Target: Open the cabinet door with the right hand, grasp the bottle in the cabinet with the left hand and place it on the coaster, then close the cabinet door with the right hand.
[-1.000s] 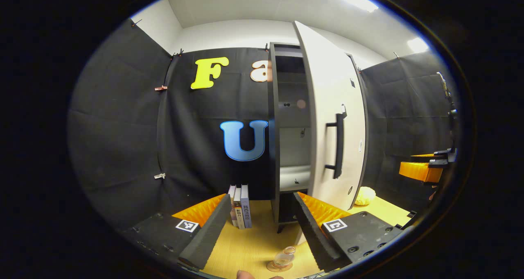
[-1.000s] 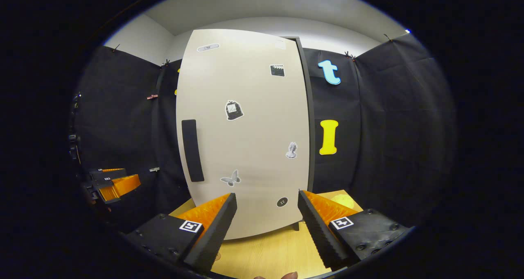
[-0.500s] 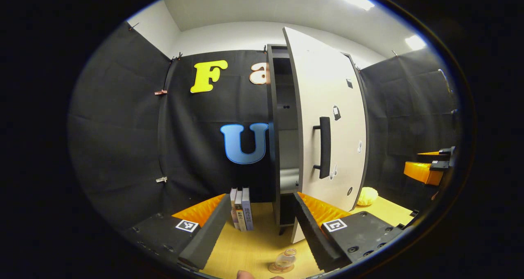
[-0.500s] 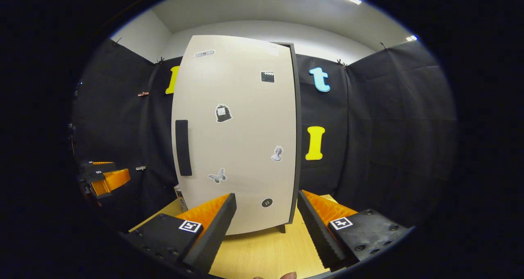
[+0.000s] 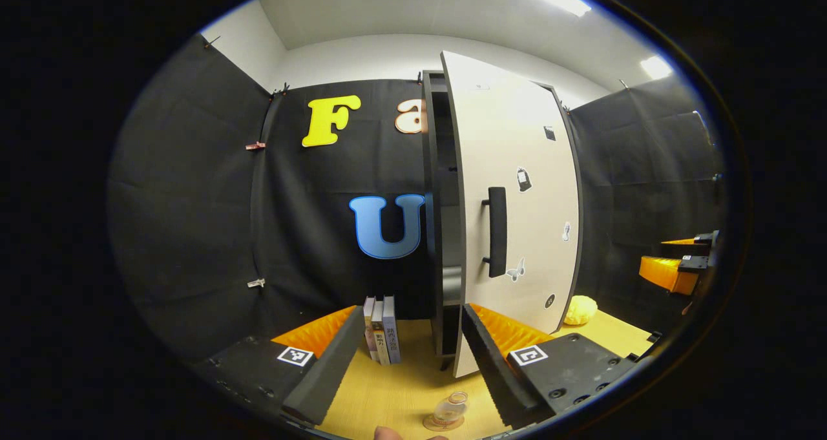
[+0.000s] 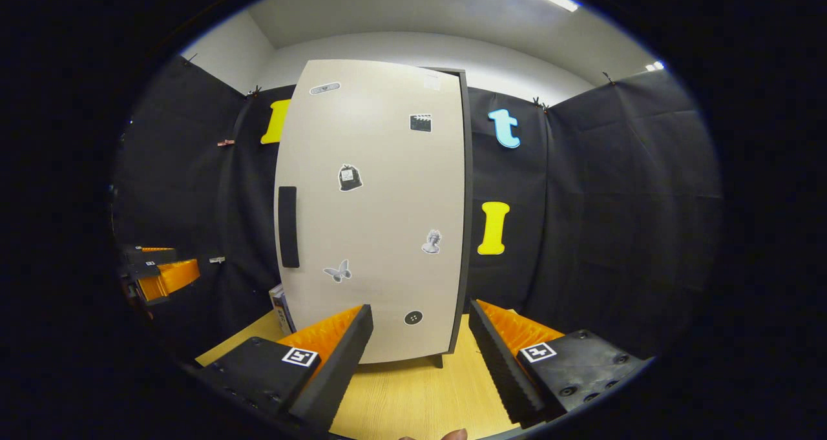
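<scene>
Left gripper view had the bottle (image 5: 449, 409) on its round coaster (image 5: 443, 422) before the cabinet (image 5: 446, 220) — books (image 5: 381, 329) left, door (image 5: 510, 194) ajar; both grippers (image 5: 407, 356) (image 6: 420, 356) gaped, empty.

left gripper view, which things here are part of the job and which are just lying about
Part of the job:
cabinet door
door handle
bottle on the coaster
left tool, open
right tool, open

Just lying about:
books
yellow ball

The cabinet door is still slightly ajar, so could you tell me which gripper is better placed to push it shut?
Right. The right gripper faces the cabinet door squarely, open and empty; the left gripper sits off its edge.
</scene>
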Demonstrator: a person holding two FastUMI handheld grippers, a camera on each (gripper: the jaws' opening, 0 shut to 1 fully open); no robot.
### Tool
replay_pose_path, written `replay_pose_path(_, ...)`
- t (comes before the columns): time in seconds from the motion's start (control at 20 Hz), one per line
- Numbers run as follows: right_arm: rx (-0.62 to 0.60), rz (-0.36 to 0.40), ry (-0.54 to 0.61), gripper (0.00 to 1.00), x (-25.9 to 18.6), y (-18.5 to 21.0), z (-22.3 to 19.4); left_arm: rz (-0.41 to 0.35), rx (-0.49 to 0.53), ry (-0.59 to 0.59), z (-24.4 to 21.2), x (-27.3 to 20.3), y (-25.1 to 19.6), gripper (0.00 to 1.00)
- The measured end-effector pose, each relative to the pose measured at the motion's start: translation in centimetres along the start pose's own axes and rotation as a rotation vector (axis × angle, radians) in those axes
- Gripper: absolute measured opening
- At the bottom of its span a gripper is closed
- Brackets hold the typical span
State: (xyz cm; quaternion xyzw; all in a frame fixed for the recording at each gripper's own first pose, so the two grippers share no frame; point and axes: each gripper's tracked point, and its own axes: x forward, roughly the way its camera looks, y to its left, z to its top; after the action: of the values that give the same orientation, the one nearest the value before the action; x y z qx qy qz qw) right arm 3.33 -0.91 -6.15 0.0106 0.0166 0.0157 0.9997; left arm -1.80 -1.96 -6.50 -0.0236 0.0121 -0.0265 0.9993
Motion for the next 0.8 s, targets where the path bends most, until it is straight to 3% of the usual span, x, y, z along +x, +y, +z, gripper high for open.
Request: replay_pose_path(0.8, 0.011, -0.006, 0.009, 0.96, -0.32, -0.24, -0.01, -0.016, 0.003, -0.002, 0.03, -0.24, -0.76, 0.95)
